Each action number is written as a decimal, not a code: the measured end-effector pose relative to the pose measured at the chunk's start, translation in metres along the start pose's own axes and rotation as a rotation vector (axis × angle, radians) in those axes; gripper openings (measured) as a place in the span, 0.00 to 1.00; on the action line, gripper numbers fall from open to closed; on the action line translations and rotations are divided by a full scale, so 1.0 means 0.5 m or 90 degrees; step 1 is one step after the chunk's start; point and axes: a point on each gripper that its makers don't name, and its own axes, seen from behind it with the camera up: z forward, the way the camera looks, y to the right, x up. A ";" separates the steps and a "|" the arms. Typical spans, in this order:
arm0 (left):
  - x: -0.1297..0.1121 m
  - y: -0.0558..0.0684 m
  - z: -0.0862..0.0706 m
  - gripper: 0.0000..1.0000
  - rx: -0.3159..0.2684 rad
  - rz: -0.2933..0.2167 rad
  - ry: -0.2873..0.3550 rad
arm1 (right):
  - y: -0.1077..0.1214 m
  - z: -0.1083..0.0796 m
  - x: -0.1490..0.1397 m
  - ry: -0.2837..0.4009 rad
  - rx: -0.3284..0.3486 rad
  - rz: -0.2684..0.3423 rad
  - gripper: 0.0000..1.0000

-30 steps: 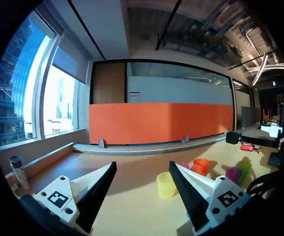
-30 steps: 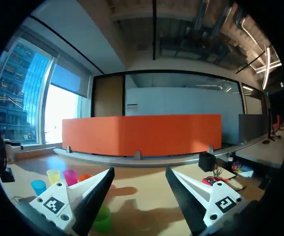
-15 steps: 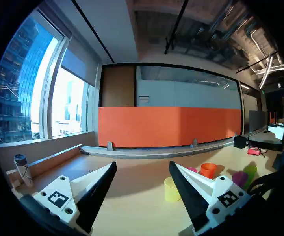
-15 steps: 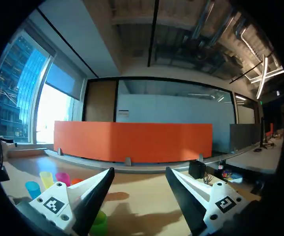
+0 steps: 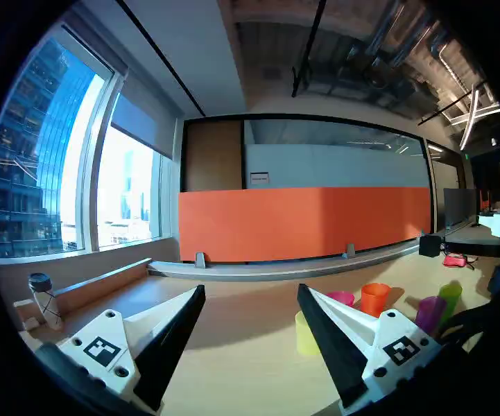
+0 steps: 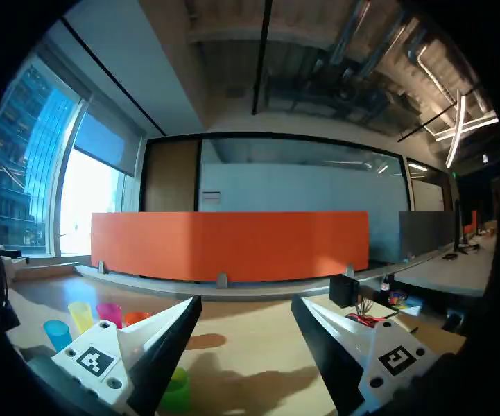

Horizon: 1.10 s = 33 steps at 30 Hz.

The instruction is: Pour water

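- Starting at the left of your left gripper view, a capped bottle (image 5: 44,299) stands upright on the wooden ledge beside the window (image 5: 62,187).
- Your left gripper (image 5: 250,288) hovers over the tabletop (image 5: 250,360), fingers spread wide with nothing between them.
- Behind its right-hand finger the yellow cup (image 5: 305,334) stands nearest to you and is partly hidden. The pink cup (image 5: 341,298) and orange cup (image 5: 374,298) stand just beyond it, toward the tabletop's far edge.
- Further right, the purple cup (image 5: 430,312) and green cup (image 5: 449,297) stand upright side by side, near the right edge of this view.
- In your right gripper view, the blue cup (image 6: 57,334), yellow cup (image 6: 81,315), pink cup (image 6: 109,313) and orange cup (image 6: 136,317) line up toward the tabletop's left edge. The orange one is half hidden by the left-hand finger.
- The green cup (image 6: 177,390) stands apart from that row, low beside the same finger.
- Your right gripper (image 6: 246,299) is also wide open and holds nothing, with bare wood between its fingers.
- To the right, a black box (image 6: 344,291) sits near the tabletop's far edge, which the orange partition (image 6: 229,246) runs along.
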 end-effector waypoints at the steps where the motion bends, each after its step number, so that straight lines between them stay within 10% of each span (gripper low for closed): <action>1: -0.006 0.001 0.000 0.99 -0.001 -0.001 -0.002 | 0.000 0.000 0.000 -0.001 0.000 0.002 1.00; 33: -0.115 0.017 0.014 0.99 -0.021 -0.015 -0.036 | -0.035 0.003 0.023 -0.001 0.018 0.011 1.00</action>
